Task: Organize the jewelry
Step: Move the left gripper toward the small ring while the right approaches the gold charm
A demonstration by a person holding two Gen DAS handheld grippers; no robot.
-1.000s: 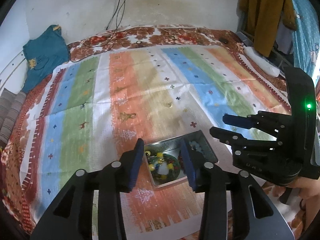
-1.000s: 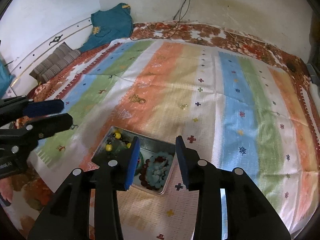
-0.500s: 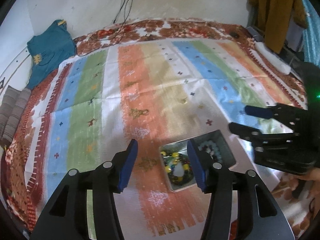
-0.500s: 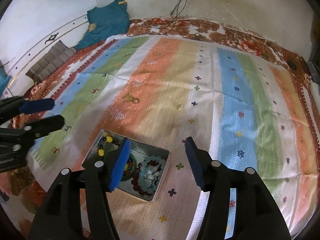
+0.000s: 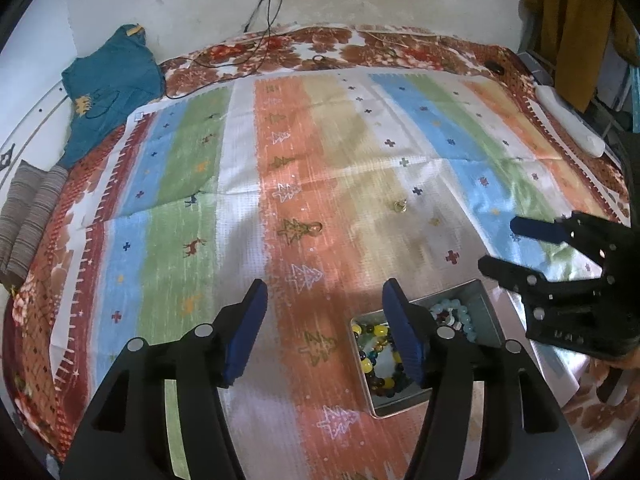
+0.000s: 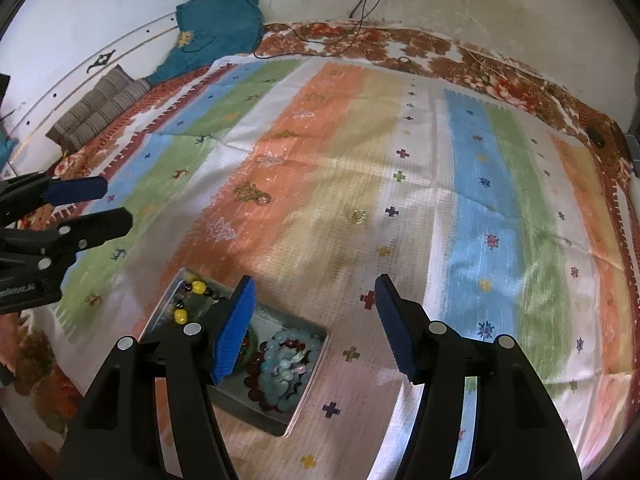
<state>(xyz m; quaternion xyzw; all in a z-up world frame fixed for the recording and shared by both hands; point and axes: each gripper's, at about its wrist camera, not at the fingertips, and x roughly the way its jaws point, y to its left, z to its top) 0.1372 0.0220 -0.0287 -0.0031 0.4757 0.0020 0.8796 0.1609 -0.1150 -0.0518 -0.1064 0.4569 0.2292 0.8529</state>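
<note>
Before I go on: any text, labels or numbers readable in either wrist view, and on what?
"UA": pale letters on the black body of the right gripper, only partly legible in the left wrist view.
Pale lettering on the left gripper, at the edge of the right wrist view: too blurred to read.
Metal tray: no label visible.

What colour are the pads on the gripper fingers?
Blue pads on black fingers, clearest in the right wrist view.

The only lettering is small raised print on the body of the right gripper [image 5: 498, 246], seen from the left wrist view; it looks like "UA", the rest unreadable.
</note>
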